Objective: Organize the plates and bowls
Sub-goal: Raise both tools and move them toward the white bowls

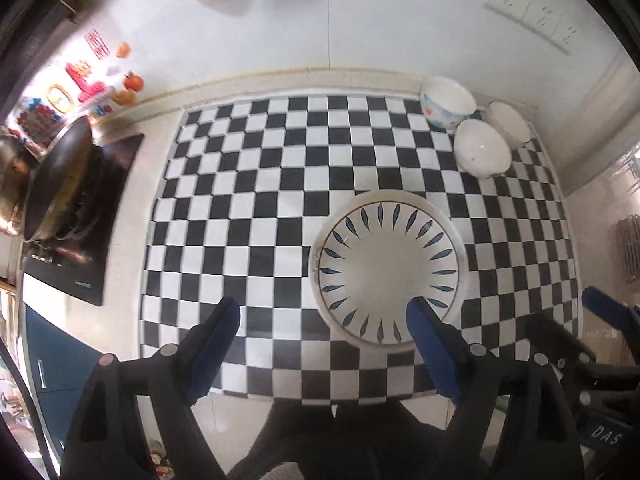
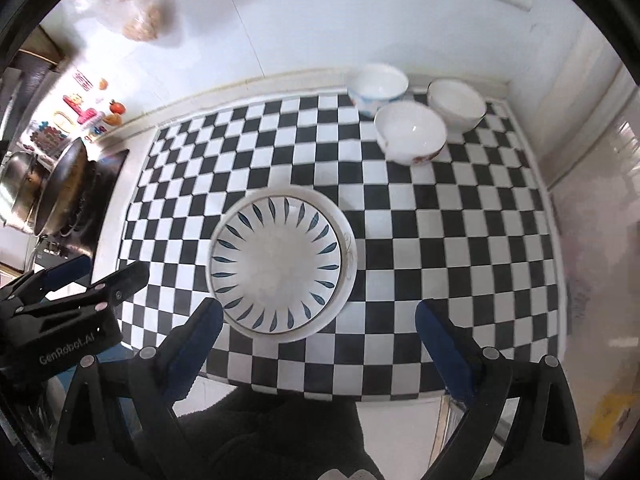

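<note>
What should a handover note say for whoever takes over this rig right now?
Left tool: open, empty, above the mat's near edge, its right finger over the plates' rim.
Right tool: open, empty, just right of the plates.
Plates: stacked on the checkered mat, the blue-leaf one on top of a wider one.
Bowls: three sit apart, upright, at the far right corner: one with blue print, one front, one right.
Done: plates appear stacked.
Left: probably nest the three bowls.
</note>
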Tool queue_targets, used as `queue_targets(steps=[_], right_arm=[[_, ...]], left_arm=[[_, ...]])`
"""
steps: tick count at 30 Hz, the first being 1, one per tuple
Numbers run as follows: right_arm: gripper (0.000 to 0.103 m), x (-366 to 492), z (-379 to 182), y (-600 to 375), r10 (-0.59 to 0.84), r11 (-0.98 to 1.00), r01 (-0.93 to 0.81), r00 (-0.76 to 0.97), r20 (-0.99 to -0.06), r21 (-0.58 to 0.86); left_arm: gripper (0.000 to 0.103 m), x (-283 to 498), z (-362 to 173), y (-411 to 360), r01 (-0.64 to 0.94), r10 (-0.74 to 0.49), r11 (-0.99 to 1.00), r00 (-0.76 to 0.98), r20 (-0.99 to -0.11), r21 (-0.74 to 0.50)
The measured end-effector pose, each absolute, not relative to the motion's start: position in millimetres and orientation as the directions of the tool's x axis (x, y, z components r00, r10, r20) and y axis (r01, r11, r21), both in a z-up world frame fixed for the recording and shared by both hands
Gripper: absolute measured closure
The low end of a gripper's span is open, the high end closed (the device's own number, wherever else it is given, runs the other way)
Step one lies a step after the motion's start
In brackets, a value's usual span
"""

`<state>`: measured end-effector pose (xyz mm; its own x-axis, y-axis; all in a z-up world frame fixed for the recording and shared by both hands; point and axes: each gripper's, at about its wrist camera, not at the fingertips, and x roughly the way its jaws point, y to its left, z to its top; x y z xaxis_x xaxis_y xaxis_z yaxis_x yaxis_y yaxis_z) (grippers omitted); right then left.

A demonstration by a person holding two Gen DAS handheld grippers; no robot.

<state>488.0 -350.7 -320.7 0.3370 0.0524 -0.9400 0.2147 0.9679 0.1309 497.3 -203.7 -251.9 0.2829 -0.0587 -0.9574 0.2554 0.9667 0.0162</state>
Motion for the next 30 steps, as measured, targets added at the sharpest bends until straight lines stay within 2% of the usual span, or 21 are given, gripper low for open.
queue_targets(steps=[8, 13, 23, 27, 30], right_arm=[[0.004, 445, -259, -328, -0.006, 0.964, 0.244, 0.423, -0.906, 0.107], [0.004, 425, -240, -309, -0.033, 0.961, 0.262, 0.44, -0.897, 0.093], [0.004, 409, -239, -294, -0.006, 0.948, 0.289, 0.427, -0.904, 0.131], [0.004, 413, -245, -311, 0.077, 0.926, 0.29, 0.484, -0.872, 0.243], [0.004, 423, -252, -337, 0.064, 0.913, 0.307, 0.54, -0.839, 0.268]], left_arm=[[0.018, 466, -214, -186, 0.297, -0.092, 0.955, 0.326, -0.941, 0.01], [0.018, 453, -199, -173, 0.317, -0.112, 0.948, 0.354, -0.929, 0.006], [0.018, 446, -192, -160, 0.33, -0.135, 0.944, 0.352, -0.926, -0.012], [0.018, 452, -189, -161, 0.32, -0.138, 0.947, 0.396, -0.908, -0.004], [0.018, 465, -186, -171, 0.311, -0.124, 0.95, 0.469, -0.875, 0.032]])
